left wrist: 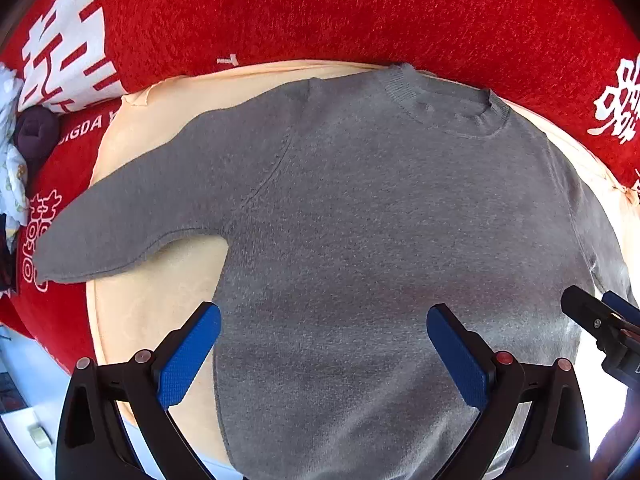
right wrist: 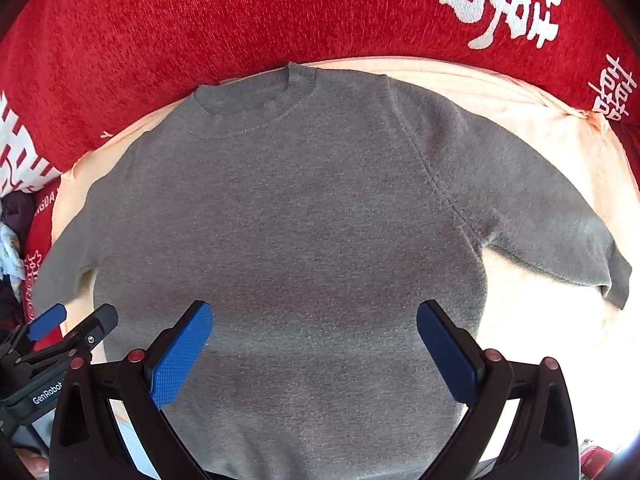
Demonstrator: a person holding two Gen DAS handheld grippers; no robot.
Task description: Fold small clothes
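I have both claws hovering over the lower body of the grey sweater (left wrist: pixel 380 220), which lies face up and flat on a peach cloth (left wrist: pixel 160 292) with its collar (left wrist: pixel 444 100) toward the far edge, both sleeves spread outward; the left gripper (left wrist: pixel 324 344) has its blue pads spread wide with nothing between them, and the right gripper (right wrist: pixel 314 340) is likewise wide apart and empty, sitting just beside the left one. No fold looks made yet, so I judge the step in hand to be the first one, probably bringing a sleeve in across the body. To do it well I would pinch the left sleeve (left wrist: pixel 132 220) near its cuff, taking only the knit and not the cloth under it, lift just enough to clear, and lay it straight across the chest so the shoulder seam forms the fold line; the right sleeve (right wrist: pixel 560 240) wants the same. The knit looks thick and soft, so I expect it to sag and crease if gripped loosely. A red blanket (left wrist: pixel 360 12) with white characters surrounds the cloth, and a heap of other clothes (left wrist: pixel 24 140) sits past the left edge, near the left cuff but not touching it as far as I can tell
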